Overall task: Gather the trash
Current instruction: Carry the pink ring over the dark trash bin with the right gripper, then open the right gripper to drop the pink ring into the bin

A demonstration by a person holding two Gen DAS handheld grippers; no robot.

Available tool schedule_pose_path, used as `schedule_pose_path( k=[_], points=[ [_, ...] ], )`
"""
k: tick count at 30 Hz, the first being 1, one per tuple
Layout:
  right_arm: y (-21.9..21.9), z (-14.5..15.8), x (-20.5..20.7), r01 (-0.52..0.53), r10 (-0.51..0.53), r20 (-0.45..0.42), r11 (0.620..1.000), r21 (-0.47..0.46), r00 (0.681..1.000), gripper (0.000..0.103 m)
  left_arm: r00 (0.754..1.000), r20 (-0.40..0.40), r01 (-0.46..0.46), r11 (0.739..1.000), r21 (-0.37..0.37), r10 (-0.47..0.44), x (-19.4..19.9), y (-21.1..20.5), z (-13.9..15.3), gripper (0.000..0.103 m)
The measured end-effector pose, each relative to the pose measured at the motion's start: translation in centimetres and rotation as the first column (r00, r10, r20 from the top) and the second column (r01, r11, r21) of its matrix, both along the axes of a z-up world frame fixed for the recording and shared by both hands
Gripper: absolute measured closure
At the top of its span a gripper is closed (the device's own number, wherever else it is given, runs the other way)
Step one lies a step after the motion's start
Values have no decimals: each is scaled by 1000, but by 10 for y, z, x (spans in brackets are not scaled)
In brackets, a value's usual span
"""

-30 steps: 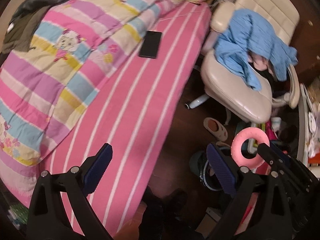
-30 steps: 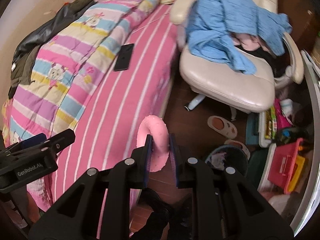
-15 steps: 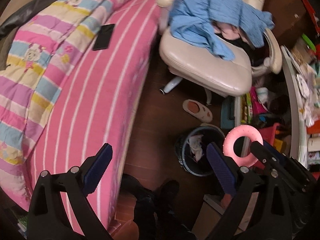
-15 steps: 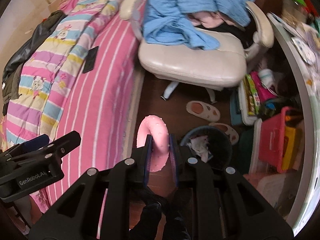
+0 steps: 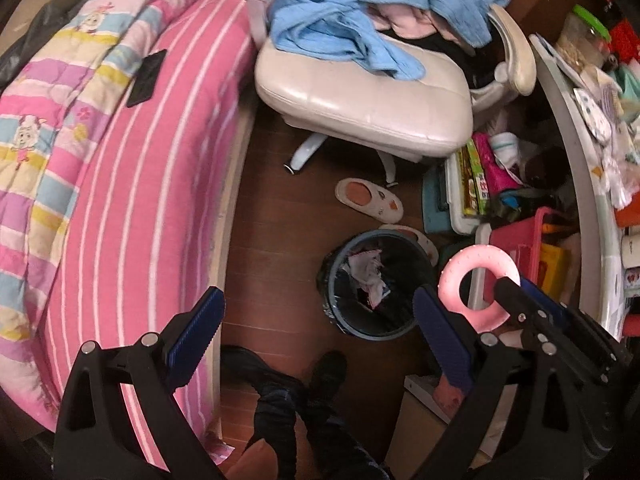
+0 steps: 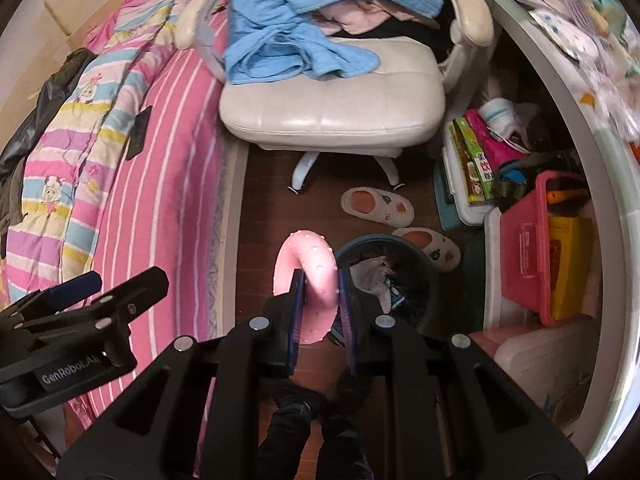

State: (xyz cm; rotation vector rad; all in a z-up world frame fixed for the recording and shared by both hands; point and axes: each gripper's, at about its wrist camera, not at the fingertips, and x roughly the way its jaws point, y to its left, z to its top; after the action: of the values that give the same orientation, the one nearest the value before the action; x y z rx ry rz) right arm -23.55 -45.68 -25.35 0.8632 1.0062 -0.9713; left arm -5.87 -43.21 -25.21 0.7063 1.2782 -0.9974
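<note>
A: Dark wooden flooring is running between the pink striped bed (image 6: 168, 184) and the cream padded office chair (image 6: 332, 112), and the round black waste bin with crumpled paper inside (image 5: 376, 284) is standing on it, just in front of the two pale slippers (image 6: 376, 206).

B: Where is the pink knobbly rubber ring (image 6: 310, 280) sitting?

A: The right gripper (image 6: 320, 308) is clamping it by its lower arc, upright, beside the bin's left rim and above floor level. From the left wrist view the same ring (image 5: 476, 280) is hanging just right of the bin.

B: And the left gripper (image 5: 320, 332)?

A: Its jaws are standing wide apart with nothing between them, pointing down over the floor near the bin.

B: How is the ring likely handling?

A: Judging by looks, it is light and slightly yielding, with bumps giving the pads purchase; gripping across the band, as now, seems the sound place. It is probably going to bounce if dropped.

B: Any writing?

A: "GenRobot.AI" is showing on the left gripper's body (image 6: 70, 372). The book spines by the bin are too small to read.
</note>
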Motion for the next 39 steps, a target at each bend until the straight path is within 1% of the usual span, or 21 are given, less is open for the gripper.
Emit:
schedule_pose_path(
  k=[4, 8, 14, 22, 29, 39],
  points=[
    [-5, -19, -20, 23, -23, -6, 1000, 16, 1000, 85, 1000, -1, 27, 999, 20, -27, -20, -8, -21, 11],
    [-9, -41, -37, 41, -41, -16, 999, 35, 999, 85, 999, -5, 34, 999, 39, -34, -31, -13, -40, 11],
    [-15, -65, -54, 56, -55, -28, 997, 54, 998, 85, 999, -3, 42, 998, 56, -41, -40, -21, -61, 10],
    [-23, -92, -67, 72, -69, -45, 995, 75, 997, 85, 999, -2, 46, 996, 73, -46, -46, -32, -83, 10],
    [-26, -100, -76, 86, -81, -63, 993, 78, 995, 85, 999, 0, 51, 995, 82, -51, -49, -35, -90, 10],
    [-27, -98, -79, 97, -93, -69, 993, 63, 993, 84, 999, 1, 49, 996, 80, -50, -49, -38, -92, 10]
  ],
)
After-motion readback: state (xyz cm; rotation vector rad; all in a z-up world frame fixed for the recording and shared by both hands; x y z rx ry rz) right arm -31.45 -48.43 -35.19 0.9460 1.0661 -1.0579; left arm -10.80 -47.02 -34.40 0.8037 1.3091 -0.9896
